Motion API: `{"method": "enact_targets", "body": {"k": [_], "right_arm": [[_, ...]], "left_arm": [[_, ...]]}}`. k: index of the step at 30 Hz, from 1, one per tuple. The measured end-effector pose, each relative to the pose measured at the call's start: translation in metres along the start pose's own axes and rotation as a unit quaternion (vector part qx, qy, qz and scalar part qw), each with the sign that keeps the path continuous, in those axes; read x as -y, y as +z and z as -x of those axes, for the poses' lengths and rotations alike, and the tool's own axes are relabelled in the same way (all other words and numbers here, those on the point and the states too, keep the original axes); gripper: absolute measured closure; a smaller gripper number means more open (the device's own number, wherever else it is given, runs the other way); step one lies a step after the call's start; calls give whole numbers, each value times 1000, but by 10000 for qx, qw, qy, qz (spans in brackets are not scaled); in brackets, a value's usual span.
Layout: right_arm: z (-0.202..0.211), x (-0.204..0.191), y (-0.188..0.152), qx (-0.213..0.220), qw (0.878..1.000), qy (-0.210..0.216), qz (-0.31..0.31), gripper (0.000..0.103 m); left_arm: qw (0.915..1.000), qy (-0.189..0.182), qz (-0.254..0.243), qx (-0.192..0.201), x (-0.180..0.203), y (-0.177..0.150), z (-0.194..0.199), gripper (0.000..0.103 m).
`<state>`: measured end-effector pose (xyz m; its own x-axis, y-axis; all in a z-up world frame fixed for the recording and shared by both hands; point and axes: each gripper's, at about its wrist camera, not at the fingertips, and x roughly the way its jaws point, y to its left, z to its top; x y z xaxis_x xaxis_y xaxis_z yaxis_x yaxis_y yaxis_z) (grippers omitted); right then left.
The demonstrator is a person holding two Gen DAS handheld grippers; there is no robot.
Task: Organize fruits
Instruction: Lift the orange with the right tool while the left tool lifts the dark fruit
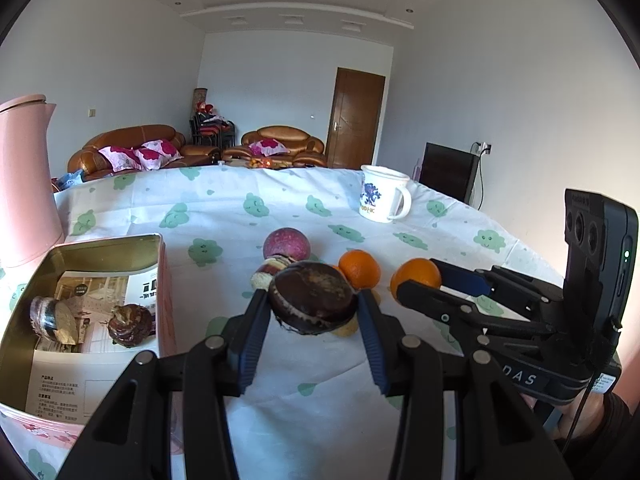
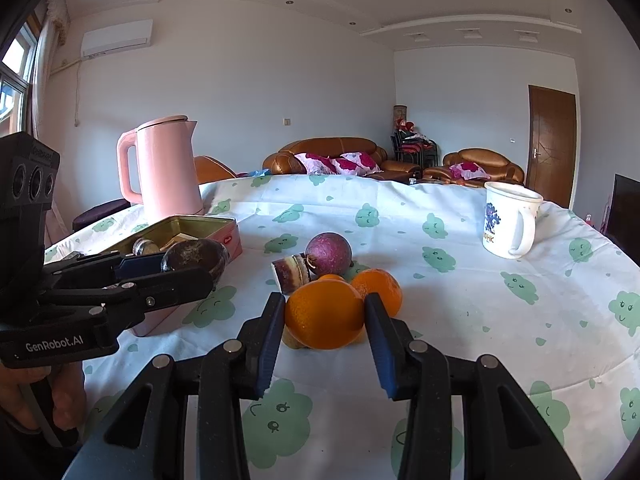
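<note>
**Fruits partly sorted into tin**

Fruits: two sit inside the tin [image 1: 86,252]. Left gripper [image 1: 314,308] clamps a dark fruit [image 1: 312,300]; right gripper [image 2: 324,316] grips an orange [image 2: 324,314] (possibly lifted). A purple fruit [image 2: 329,253] and another orange [image 2: 380,286] remain on the tablecloth [image 2: 460,320].

Pale fruit [image 1: 347,327] mostly hidden behind held dark fruit [image 1: 312,300].
</note>
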<state>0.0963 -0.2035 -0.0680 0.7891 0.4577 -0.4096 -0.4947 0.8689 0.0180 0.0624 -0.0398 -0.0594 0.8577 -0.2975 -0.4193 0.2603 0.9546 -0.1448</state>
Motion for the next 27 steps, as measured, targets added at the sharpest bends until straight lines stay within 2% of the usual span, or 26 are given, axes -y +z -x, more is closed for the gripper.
{"method": "enact_targets", "body": {"k": [27], "right_arm": [[15, -5, -3, 405, 9990, 67, 157, 60]], "left_arm": [[9988, 104, -110, 472, 3, -2, 15, 57]]}}
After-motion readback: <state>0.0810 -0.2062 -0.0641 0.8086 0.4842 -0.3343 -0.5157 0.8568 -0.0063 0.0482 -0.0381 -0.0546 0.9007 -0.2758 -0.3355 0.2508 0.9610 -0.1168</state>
